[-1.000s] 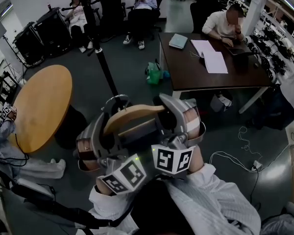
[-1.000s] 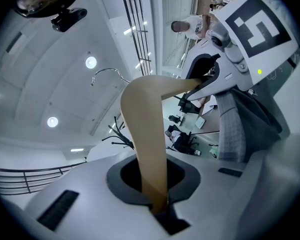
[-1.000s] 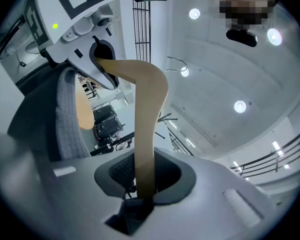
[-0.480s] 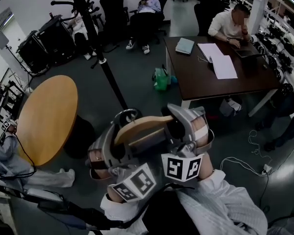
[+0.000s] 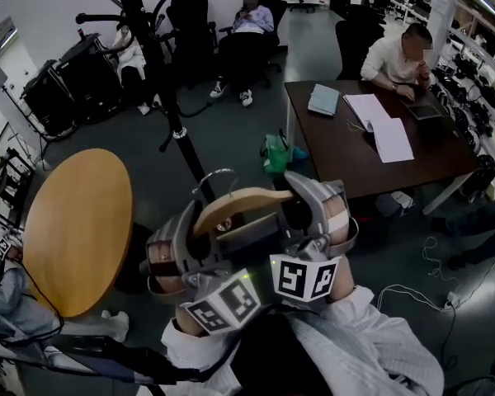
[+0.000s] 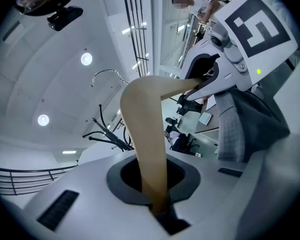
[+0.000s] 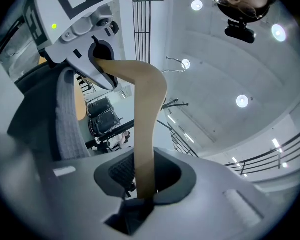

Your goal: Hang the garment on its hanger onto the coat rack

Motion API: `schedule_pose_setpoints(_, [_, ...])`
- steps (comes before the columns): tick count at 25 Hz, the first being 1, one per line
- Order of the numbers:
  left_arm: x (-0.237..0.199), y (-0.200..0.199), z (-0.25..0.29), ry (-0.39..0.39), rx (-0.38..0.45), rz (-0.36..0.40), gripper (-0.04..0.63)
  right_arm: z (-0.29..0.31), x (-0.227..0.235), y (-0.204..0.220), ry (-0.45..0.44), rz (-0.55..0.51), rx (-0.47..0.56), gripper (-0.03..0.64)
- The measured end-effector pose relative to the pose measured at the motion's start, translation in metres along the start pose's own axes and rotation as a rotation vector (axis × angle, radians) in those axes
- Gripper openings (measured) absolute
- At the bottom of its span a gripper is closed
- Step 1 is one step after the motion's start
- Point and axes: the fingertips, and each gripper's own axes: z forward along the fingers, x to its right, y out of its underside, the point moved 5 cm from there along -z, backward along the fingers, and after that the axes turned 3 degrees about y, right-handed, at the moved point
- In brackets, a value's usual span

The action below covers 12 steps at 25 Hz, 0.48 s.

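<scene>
A wooden hanger [image 5: 239, 202] with a metal hook [image 5: 214, 176] is held up between my two grippers. My left gripper [image 5: 177, 246] is shut on its left arm and my right gripper [image 5: 313, 213] is shut on its right arm. In the left gripper view the hanger [image 6: 145, 129] runs out of the jaws [image 6: 157, 204]; likewise the hanger [image 7: 147, 114] in the right gripper view [image 7: 142, 194]. Grey checked garment fabric [image 6: 235, 129] drapes below the hanger. The black coat rack [image 5: 169, 97] stands beyond the hook, up and to the left.
A round wooden table [image 5: 74, 221] is at the left. A dark desk [image 5: 379, 147] with papers and a seated person is at the right. A green bag [image 5: 276, 151] lies on the floor. People sit on chairs at the back; cables [image 5: 429, 271] trail on the floor.
The hanger and both grippers have come closer to the coat rack, whose pole now stands nearer the hook. Both grips are unchanged.
</scene>
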Motion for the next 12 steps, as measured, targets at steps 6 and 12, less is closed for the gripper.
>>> schedule_pose_setpoints(6, [-0.002, 0.019, 0.069, -0.021, 0.032, 0.016, 0.021, 0.068, -0.014, 0.019, 0.023, 0.016, 0.002, 0.074])
schedule_pose_setpoints(12, [-0.011, 0.046, 0.154, -0.051, -0.029, 0.017, 0.021, 0.164, -0.033, 0.036, -0.007, 0.029, 0.059, 0.074])
